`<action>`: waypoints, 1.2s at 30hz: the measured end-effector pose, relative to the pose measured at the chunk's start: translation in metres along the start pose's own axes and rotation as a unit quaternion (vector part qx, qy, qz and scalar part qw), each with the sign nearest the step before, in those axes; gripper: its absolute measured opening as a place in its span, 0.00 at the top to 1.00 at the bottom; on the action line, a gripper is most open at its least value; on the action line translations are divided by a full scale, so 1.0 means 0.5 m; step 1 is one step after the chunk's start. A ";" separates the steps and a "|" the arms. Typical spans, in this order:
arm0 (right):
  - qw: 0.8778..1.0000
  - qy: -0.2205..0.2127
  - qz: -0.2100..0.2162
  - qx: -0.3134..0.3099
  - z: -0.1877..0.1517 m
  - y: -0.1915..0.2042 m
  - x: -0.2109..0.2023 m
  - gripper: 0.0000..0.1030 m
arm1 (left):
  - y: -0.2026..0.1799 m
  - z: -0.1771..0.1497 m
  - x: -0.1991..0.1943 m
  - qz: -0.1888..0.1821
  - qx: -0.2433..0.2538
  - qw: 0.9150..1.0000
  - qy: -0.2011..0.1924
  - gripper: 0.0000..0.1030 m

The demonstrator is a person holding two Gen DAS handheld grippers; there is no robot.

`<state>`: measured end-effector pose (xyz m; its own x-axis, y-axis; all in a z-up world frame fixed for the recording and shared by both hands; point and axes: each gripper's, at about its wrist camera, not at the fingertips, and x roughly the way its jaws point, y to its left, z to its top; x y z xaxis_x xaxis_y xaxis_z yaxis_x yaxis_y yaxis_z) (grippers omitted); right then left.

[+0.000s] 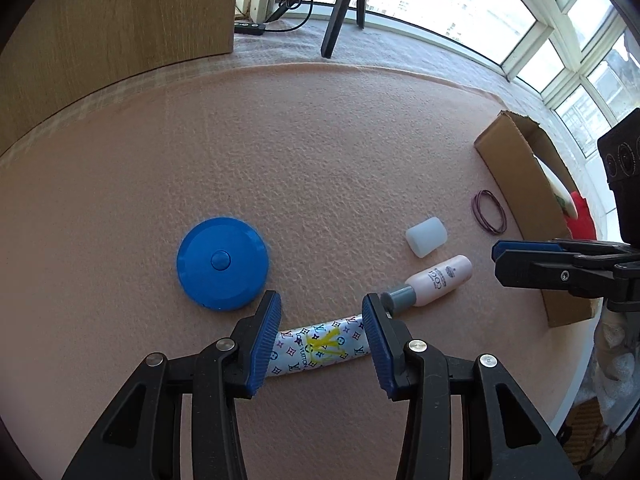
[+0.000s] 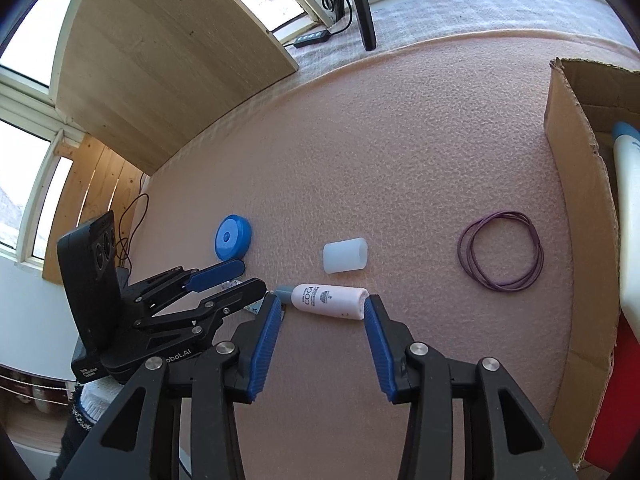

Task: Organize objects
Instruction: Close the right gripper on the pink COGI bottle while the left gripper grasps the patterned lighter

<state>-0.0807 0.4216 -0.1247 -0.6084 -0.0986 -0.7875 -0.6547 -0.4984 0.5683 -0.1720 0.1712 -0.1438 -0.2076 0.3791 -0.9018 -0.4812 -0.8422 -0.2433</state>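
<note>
Spread wide, the left gripper (image 1: pixel 322 320) straddles a patterned tube (image 1: pixel 320 346) lying on the pink mat (image 1: pixel 320 160) — the right gripper (image 2: pixel 320 316), equally spread, flanks a pink bottle (image 2: pixel 330 301) beside the cardboard box (image 2: pixel 576 208).

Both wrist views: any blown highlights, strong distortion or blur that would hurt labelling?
Left wrist view: windows blown out white, table edge bowed by the fisheye, patterned tube sharp. Right wrist view: windows again overexposed, cardboard box wall curved, pink bottle label readable; no motion blur.
</note>
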 end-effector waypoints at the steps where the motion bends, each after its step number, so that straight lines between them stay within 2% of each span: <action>1: 1.000 -0.003 -0.001 0.002 -0.001 -0.003 -0.004 0.62 | 0.003 -0.001 0.000 -0.004 0.001 1.000 -0.002 0.55; 9: 1.000 -0.011 0.000 0.008 0.004 -0.017 -0.021 0.62 | -0.001 -0.045 -0.017 -0.018 0.015 1.000 0.011 0.55; 11: 1.000 -0.008 -0.007 -0.003 0.007 -0.008 -0.013 0.62 | -0.006 -0.061 -0.023 -0.028 0.014 0.999 0.013 0.55; 17: 0.999 0.009 -0.026 -0.045 0.024 0.028 0.033 0.62 | -0.025 -0.085 -0.031 -0.026 0.004 1.000 0.009 0.55; 22: 0.996 0.033 -0.038 -0.077 0.019 0.056 0.067 0.62 | -0.032 -0.085 -0.028 -0.001 0.000 1.000 0.004 0.58; 26: 0.993 0.049 -0.037 -0.098 0.004 0.071 0.077 0.62 | -0.031 -0.083 -0.026 0.020 0.000 1.000 0.005 0.67; 30: 0.989 0.057 -0.065 -0.121 -0.005 0.087 0.096 0.62 | -0.034 -0.080 -0.024 0.030 0.002 1.000 0.007 0.71; 34: 0.985 0.067 -0.084 -0.134 -0.016 0.094 0.114 0.79 | -0.036 -0.077 -0.022 0.037 0.002 0.999 0.005 0.72; 36: 0.983 0.066 -0.090 -0.143 -0.025 0.094 0.117 0.82 | -0.036 -0.078 -0.022 0.036 -0.003 0.999 0.002 0.73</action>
<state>-0.1415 0.3820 -0.1473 -0.4189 -0.0881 -0.9037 -0.5816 -0.7383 0.3415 -0.1281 0.1672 -0.1435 -0.2380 0.3149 -0.9188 -0.4591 -0.8701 -0.1793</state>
